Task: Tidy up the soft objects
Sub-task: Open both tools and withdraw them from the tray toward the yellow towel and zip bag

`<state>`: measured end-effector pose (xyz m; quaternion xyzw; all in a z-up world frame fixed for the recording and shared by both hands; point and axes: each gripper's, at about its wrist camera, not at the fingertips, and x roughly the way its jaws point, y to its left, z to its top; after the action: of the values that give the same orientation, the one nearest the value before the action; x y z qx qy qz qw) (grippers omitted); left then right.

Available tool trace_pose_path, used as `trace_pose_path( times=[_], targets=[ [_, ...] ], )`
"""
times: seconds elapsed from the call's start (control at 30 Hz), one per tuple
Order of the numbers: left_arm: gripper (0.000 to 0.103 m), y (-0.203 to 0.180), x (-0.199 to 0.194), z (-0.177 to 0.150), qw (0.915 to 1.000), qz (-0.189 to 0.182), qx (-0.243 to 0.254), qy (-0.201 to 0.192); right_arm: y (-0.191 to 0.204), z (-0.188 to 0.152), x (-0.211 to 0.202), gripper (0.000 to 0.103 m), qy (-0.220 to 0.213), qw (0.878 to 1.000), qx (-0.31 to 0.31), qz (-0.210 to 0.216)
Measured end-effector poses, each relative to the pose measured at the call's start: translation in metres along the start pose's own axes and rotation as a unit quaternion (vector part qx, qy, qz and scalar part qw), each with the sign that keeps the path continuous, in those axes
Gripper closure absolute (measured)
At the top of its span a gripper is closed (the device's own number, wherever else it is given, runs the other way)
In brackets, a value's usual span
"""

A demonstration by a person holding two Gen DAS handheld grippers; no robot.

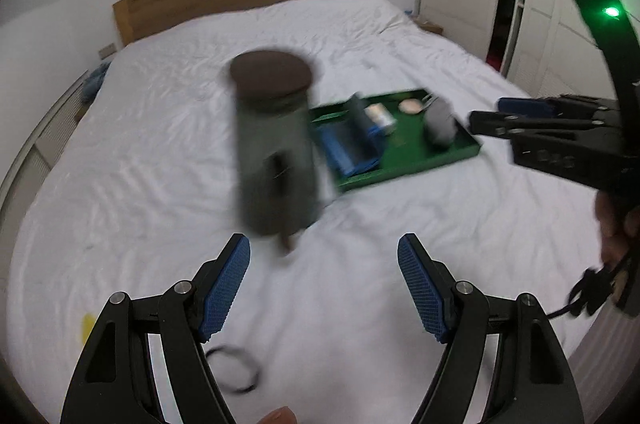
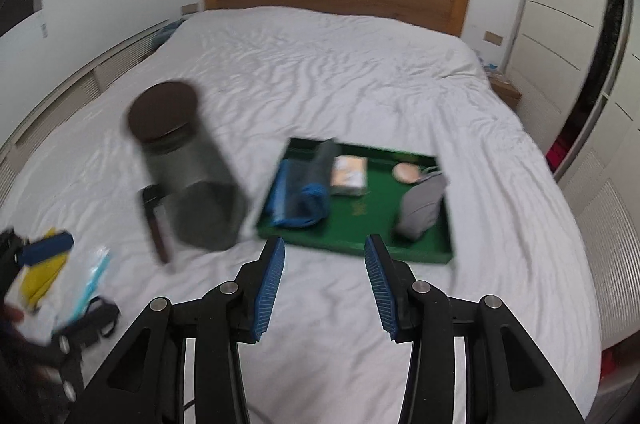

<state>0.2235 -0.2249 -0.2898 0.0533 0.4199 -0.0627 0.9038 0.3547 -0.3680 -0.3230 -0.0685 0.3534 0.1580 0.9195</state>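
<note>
Both claws hang empty over the white bed (image 2: 360, 84): the left gripper (image 1: 324, 288) has its blue pads spread wide with only sheet between them; the right gripper (image 2: 324, 288) stands partly parted, nothing gripped. Soft things already lie in the green tray (image 2: 360, 236) on the bedspread, among them a blue cloth (image 2: 304, 200) and a grey pouch (image 2: 420, 208); a tall lidded jar (image 2: 188, 176) stands just beside the tray's left edge. Judging by what remains loose, a black band (image 1: 236, 368) near the left claw seems the next candidate; approach low, pinch the loop at one side, lift clear before carrying it across. Motion blur smears the jar and tray contents; the small box and pale round item stay unidentifiable; yellow and clear scraps at the right view's left margin are cut off.
</note>
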Motion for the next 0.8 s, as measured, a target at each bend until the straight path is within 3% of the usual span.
trace_pose_path(
  times=[0.4,0.57,0.8],
  targets=[
    [0.032,0.121,-0.026,-0.11,0.994,0.055,0.034,0.088,0.147,-0.04,-0.012,0.061,0.051,0.995,-0.034,0.077],
    [0.032,0.147,-0.022,-0.153,0.9898,0.047,0.043,0.127,0.208,-0.069,0.001,0.059,0.087,0.988,-0.05,0.116],
    [0.032,0.165,-0.01,-0.188,0.9857,0.021,0.038,0.163,0.247,-0.089,0.039,0.057,0.118,0.98,-0.072,0.144]
  ],
)
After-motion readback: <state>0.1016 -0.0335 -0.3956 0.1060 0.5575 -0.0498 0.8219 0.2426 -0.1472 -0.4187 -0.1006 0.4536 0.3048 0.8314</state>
